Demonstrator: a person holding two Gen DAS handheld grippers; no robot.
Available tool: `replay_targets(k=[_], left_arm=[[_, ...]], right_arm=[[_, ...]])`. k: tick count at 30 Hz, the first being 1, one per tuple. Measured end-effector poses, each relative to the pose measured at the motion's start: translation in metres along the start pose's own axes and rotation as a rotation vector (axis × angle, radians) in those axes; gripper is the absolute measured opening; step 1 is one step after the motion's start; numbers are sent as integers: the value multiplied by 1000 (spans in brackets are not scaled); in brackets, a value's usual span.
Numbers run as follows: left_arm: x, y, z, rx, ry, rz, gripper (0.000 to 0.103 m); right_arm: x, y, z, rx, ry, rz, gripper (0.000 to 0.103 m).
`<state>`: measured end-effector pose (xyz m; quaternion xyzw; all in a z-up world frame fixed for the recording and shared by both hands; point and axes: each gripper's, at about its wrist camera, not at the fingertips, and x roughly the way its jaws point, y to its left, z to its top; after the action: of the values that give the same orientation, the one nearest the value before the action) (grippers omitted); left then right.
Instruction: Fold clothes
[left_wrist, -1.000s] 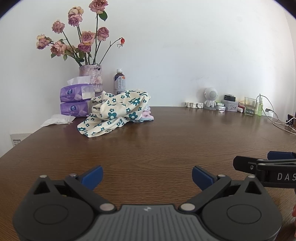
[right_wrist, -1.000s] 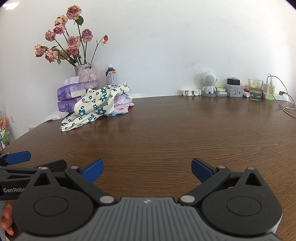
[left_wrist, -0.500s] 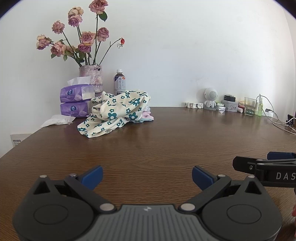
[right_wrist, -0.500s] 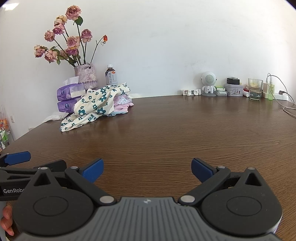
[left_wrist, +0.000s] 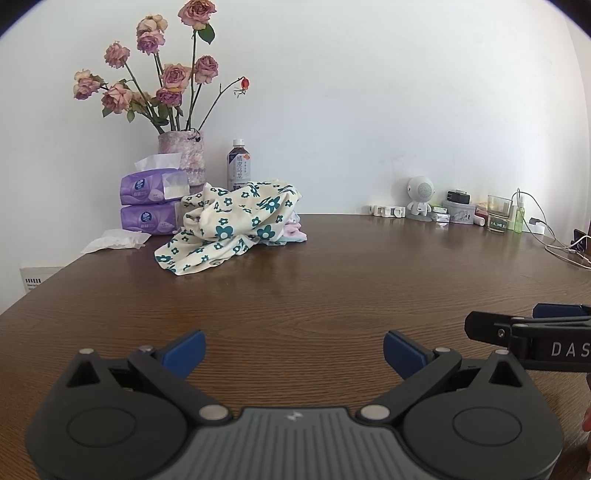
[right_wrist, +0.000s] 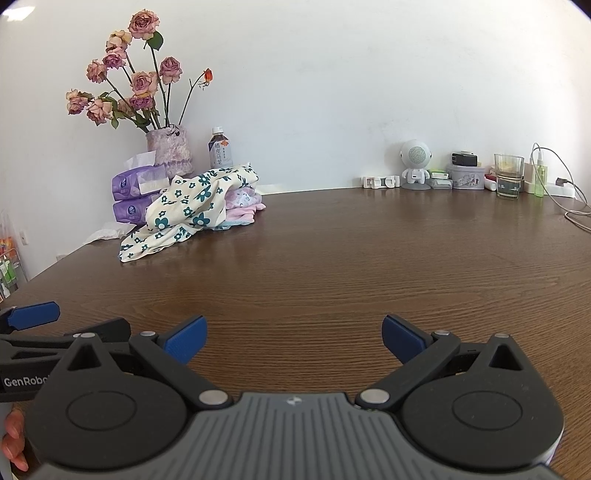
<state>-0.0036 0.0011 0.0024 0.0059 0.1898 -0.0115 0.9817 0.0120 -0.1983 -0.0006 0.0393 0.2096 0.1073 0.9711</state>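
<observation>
In the left wrist view the white letters "DAS" stand on the black side of the right gripper (left_wrist: 532, 325), cut off by the frame edge. In the right wrist view "GenRob" stands in white on the side of the left gripper (right_wrist: 33, 317), its end hidden. The bottle (right_wrist: 220, 148) and the purple tissue packs (left_wrist: 147, 203) carry print too small to read.

Both wrist views sit low over the desk (left_wrist: 332, 280), side by side, facing the far wall; both share the clothes pile (left_wrist: 229, 225) ahead-left of the jaws.
</observation>
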Motion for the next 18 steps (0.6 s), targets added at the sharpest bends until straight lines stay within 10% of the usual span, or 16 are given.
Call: replay_targets(k=[18], left_arm=[[-3, -3, -1, 18, -16, 5, 103]], right_arm=[[0, 0, -1, 1, 2, -3, 103]])
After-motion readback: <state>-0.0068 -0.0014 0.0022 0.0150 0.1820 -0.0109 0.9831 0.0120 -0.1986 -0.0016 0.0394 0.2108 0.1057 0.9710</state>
